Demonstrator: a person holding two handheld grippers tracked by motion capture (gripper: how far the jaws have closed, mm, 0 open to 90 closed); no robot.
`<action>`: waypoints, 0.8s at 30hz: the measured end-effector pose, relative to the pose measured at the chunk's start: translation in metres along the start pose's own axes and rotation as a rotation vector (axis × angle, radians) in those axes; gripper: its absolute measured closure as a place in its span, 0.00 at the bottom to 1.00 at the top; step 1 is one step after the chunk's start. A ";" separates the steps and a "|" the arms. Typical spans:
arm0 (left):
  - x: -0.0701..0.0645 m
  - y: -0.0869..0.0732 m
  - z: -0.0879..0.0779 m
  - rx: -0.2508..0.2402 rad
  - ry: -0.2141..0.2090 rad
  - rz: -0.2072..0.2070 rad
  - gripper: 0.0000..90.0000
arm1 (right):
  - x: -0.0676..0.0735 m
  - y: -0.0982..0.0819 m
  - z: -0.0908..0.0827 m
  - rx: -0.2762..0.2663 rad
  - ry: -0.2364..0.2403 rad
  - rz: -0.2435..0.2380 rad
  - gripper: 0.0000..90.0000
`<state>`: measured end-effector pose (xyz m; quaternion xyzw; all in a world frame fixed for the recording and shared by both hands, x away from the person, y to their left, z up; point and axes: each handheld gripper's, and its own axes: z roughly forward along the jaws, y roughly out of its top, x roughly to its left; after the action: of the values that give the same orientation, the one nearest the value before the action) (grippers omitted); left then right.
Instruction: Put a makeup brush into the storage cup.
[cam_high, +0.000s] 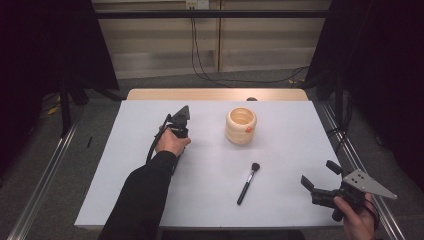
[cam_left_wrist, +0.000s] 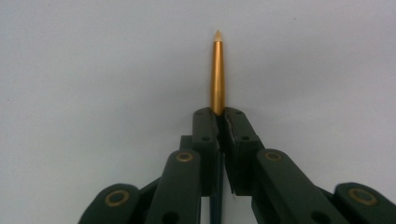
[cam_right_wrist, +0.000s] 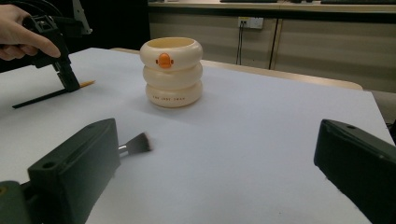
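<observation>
Left gripper view: left hand-held gripper (cam_left_wrist: 218, 122) clamped on gold-tipped brush (cam_left_wrist: 217, 74); right hand-held gripper (cam_right_wrist: 215, 177) jaws apart.

cup (cam_high: 241, 126): cream, ringed, far middle of table
makeup brush (cam_high: 248, 183): near the cup, lying flat
</observation>
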<state>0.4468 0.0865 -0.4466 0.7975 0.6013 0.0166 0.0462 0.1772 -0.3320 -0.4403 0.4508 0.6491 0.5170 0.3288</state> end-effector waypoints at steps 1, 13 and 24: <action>0.001 0.000 0.000 0.006 -0.018 -0.001 0.93 | 0.000 0.000 0.000 0.002 0.002 0.000 0.00; 0.009 -0.003 -0.002 -0.022 -0.058 0.022 0.93 | 0.000 0.000 0.000 0.005 0.004 -0.002 0.00; 0.014 -0.006 -0.003 -0.031 -0.101 0.026 0.94 | -0.001 0.000 0.001 0.002 0.000 0.001 0.00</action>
<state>0.4447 0.1020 -0.4448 0.8043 0.5875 -0.0137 0.0885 0.1780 -0.3324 -0.4408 0.4516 0.6493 0.5165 0.3281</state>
